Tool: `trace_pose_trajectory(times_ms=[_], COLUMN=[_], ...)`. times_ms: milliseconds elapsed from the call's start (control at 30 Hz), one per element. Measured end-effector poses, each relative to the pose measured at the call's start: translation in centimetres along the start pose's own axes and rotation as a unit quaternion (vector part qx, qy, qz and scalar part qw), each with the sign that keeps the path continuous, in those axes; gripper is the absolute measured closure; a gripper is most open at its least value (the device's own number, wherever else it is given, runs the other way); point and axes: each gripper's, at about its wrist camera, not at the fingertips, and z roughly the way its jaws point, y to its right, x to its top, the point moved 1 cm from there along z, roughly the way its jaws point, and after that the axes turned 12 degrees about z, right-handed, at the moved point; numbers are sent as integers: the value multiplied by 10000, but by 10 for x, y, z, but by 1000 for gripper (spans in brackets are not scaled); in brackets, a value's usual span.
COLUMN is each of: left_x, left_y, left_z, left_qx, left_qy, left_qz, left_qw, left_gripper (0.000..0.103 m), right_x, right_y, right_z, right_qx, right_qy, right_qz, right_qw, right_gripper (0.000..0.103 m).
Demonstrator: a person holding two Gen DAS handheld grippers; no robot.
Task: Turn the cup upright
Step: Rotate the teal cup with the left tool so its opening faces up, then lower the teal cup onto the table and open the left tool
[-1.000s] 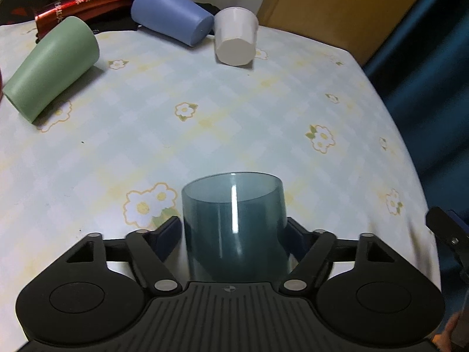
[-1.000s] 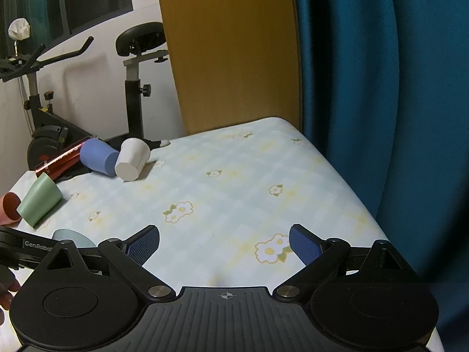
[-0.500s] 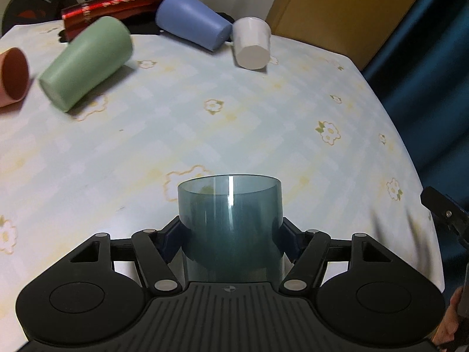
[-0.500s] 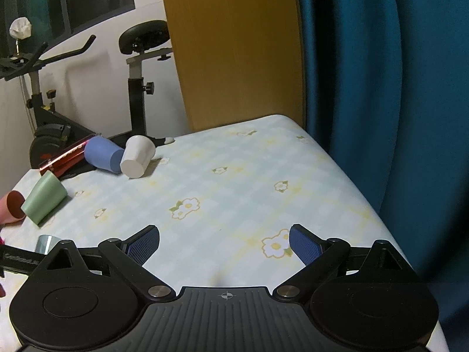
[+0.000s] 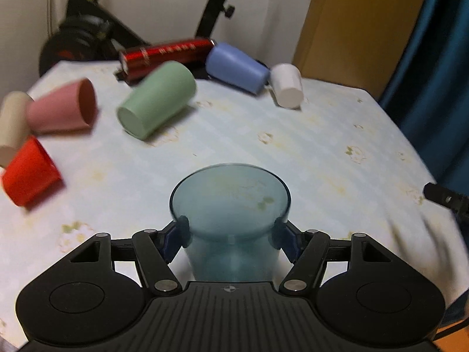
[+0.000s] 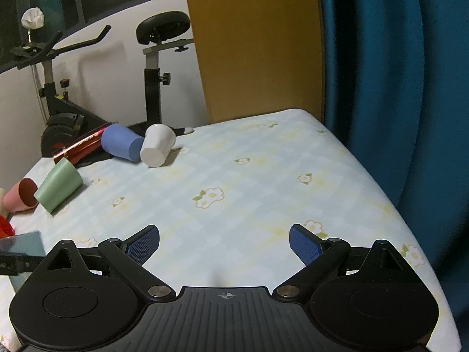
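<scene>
My left gripper (image 5: 230, 233) is shut on a clear teal cup (image 5: 230, 205) and holds it tilted, one round end facing away from me over the tablecloth. The same cup shows at the left edge of the right wrist view (image 6: 25, 245). My right gripper (image 6: 224, 245) is open and empty above the table's near right part.
Several cups lie on their sides on the flowered cloth (image 5: 293, 158): green (image 5: 156, 99), pink (image 5: 63, 108), red (image 5: 27, 171), beige (image 5: 13, 124), blue (image 5: 236, 67), white (image 5: 287, 89). A red canister (image 5: 167, 55) lies at the back. An exercise bike (image 6: 155, 67) and a blue curtain (image 6: 395, 88) border the table.
My left gripper has tipped the teal cup so its round end now faces forward, and the view has swung up and left. The right gripper has stayed open, nearly still.
</scene>
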Motion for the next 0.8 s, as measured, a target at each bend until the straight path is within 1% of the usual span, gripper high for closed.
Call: trace_pose_trajectory(times_ms=[100, 367, 500, 800], left_x=[-1, -3, -4, -6], left_y=[0, -12, -20, -20], left_z=[0, 3, 6, 4], left_qx=[398, 999, 1082, 1085], left_qy=[106, 252, 229, 199], left_qz=[118, 78, -71, -90], left_qw=[9991, 9946, 9938, 9939], left_gripper=[33, 33, 33, 33], right_x=[-2, -10, -11, -13], right_y=[-4, -18, -20, -24], right_z=[1, 3, 4, 4], right_qx=[39, 101, 88, 98], right_qy=[-50, -144, -175, -226], right_qz=[-16, -193, -208, -281], right_qw=[10000, 9997, 9996, 9993], right_gripper=[9, 9, 9, 9])
